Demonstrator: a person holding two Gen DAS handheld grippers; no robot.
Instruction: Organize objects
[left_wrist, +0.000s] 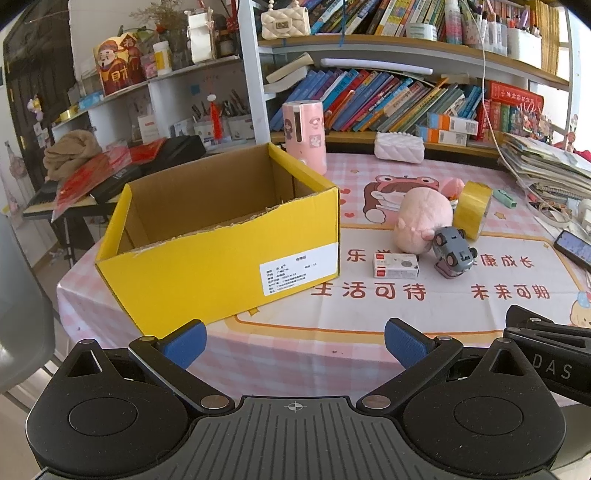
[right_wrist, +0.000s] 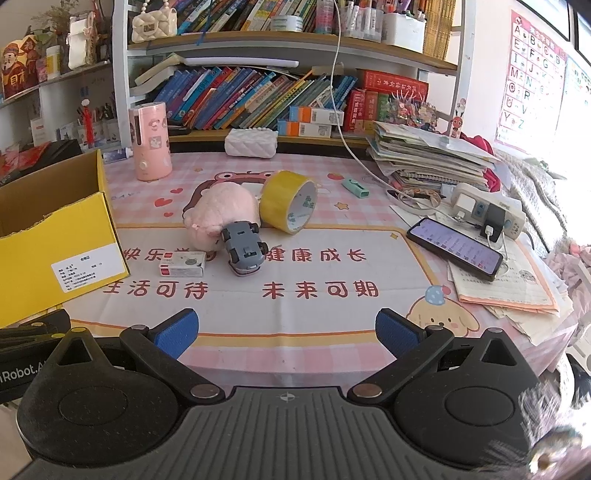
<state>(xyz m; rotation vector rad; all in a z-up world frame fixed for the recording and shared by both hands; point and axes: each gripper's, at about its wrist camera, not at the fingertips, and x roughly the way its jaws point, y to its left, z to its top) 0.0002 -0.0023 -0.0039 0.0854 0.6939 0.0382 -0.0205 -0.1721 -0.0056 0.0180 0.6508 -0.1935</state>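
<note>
Risk centres on the toy cluster right of the yellow carton (left_wrist: 221, 236): grey toy car (right_wrist: 243, 251) leans tipped against the pink plush pig (right_wrist: 221, 218), with the tape roll (right_wrist: 290, 201) standing on edge just beside. Both claws, left gripper (left_wrist: 295, 341) and right gripper (right_wrist: 286, 332), are spread wide and empty, near the table edge. Lifting the pig first would likely topple the car or set the roll rolling.

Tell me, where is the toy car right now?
In both views the toy car lies tipped up mid-table, against the pink plush, right of the small box.

Crowded bookshelves (right_wrist: 258, 92) back a pink-checked table (right_wrist: 369, 295); alphabet poster (right_wrist: 532, 74) beside bright window.
</note>
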